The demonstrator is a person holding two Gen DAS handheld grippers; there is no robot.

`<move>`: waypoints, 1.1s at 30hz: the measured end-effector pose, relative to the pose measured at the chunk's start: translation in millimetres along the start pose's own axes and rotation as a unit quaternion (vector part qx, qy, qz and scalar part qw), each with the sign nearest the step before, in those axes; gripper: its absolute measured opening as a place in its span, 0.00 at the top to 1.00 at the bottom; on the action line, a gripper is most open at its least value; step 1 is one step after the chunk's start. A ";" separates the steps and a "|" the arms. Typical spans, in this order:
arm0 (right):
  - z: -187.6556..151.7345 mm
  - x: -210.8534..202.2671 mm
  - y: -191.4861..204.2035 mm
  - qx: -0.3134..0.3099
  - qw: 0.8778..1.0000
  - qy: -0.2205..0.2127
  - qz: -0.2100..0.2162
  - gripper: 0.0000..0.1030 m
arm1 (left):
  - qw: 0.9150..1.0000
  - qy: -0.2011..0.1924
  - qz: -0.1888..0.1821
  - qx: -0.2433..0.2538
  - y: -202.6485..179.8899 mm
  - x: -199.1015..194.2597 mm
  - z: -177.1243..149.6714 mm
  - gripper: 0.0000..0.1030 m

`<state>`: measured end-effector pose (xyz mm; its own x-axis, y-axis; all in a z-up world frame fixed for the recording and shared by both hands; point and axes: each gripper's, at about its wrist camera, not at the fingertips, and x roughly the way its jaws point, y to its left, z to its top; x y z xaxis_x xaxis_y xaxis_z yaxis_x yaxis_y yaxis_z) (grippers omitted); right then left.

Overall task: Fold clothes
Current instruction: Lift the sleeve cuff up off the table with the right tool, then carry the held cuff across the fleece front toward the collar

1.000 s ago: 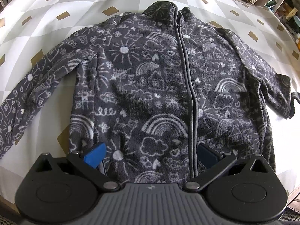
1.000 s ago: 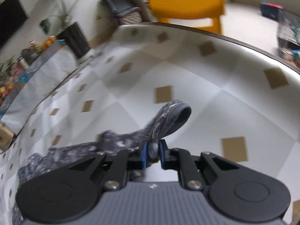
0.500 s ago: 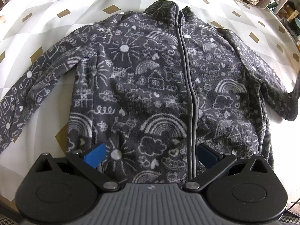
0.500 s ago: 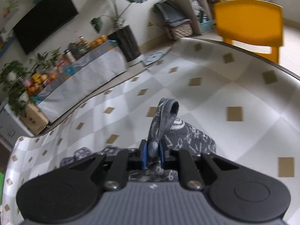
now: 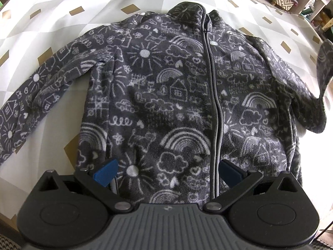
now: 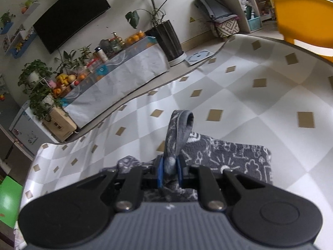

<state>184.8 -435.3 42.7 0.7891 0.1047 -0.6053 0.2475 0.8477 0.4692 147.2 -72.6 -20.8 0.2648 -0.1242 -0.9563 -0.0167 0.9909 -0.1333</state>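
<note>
Right gripper [image 6: 169, 174] clamped on jacket cuff [image 6: 180, 129], left gripper [image 5: 166, 171] spread wide above jacket hem [image 5: 166, 195]

Dark grey fleece jacket [image 5: 166, 95] with white doodle print, rainbows, suns, houses, clouds. Lies front up, zipped, collar at far side, spread flat on checked bench [image 5: 62, 10]. One sleeve [image 5: 41, 87] stretched out flat; the other sleeve's cuff [image 6: 179, 129] lifted off bench, pinched upright.
</note>
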 end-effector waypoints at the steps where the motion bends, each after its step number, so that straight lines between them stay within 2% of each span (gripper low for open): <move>1: -1.1 1.4 3.8 0.000 1.000 0.001 0.005 0.88 | 1.000 -0.001 0.001 -0.001 0.9 -0.4 0.1 0.00; 21: -28.3 31.2 87.5 -0.021 0.993 0.034 0.110 0.88 | 0.999 -0.011 0.028 -0.042 30.2 -9.0 2.7 0.00; 33: -55.1 41.8 135.1 -0.054 0.985 0.069 0.147 0.88 | 0.996 -0.013 0.042 -0.080 47.6 -7.0 5.5 0.00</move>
<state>220.3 -287.8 45.3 0.7316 0.4181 -0.5385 -0.0478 0.8194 0.5713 149.8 -24.2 -19.0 0.2810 -0.0375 -0.9590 -0.1928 0.9767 -0.0947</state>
